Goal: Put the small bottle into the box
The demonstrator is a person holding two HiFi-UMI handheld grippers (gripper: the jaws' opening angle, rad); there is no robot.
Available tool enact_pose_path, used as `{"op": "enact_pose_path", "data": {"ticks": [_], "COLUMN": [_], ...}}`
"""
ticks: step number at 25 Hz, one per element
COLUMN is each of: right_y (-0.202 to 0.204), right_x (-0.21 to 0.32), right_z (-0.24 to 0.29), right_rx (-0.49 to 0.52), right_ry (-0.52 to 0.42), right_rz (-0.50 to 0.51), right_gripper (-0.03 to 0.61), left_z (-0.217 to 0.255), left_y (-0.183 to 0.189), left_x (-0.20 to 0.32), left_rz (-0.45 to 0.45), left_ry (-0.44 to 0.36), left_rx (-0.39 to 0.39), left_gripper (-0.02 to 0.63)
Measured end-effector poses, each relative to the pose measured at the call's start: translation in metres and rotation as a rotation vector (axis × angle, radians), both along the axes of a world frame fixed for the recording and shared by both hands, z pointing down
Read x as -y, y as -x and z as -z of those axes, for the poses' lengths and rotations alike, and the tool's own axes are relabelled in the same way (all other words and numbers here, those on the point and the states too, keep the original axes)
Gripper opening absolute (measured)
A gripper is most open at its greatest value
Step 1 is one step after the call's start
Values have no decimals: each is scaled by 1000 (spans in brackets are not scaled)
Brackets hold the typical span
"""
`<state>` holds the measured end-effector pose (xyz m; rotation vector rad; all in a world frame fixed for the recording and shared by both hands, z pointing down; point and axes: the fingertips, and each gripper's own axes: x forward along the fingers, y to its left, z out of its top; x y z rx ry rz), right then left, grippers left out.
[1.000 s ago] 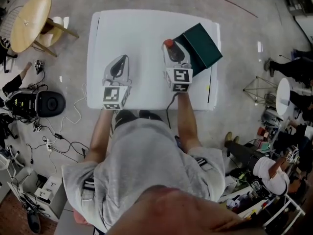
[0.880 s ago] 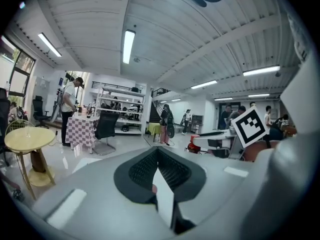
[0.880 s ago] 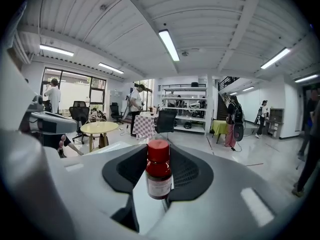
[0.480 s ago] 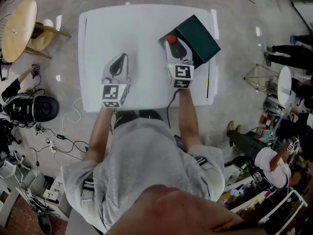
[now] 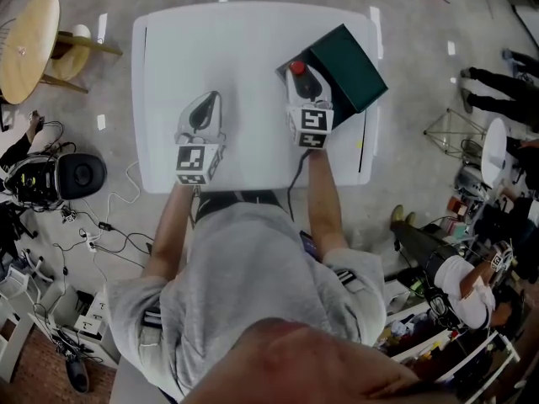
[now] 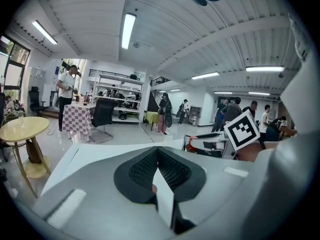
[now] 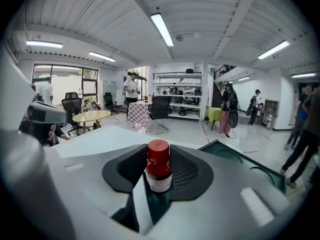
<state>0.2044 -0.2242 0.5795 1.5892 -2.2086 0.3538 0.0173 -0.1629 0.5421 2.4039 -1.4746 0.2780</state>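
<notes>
White table, dark green box on its right side

No legible text, number or brand name is present in any view. The small bottle carries a pale label below its red cap, but the print on it is too small to read. The only signs are black-and-white square code patterns, not characters. One is on the near-left marker cube of the left gripper, one on the marker cube of the right gripper, and the latter also shows at the right of the left gripper view.
</notes>
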Motion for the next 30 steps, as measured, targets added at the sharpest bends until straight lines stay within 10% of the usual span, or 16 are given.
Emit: {"op": "enact_pose_path", "data": {"ticks": [30], "right_y": [3], "right_x": [-3], "right_z": [-39], "right_rx": [13], "right_ry": [68], "right_rz": [10], "right_gripper": [140], "left_z": [-10], "left_y": [1], "left_x": [-10], "left_rz": [14], "left_ry": [29], "left_rx": [39], "left_gripper": [12]}}
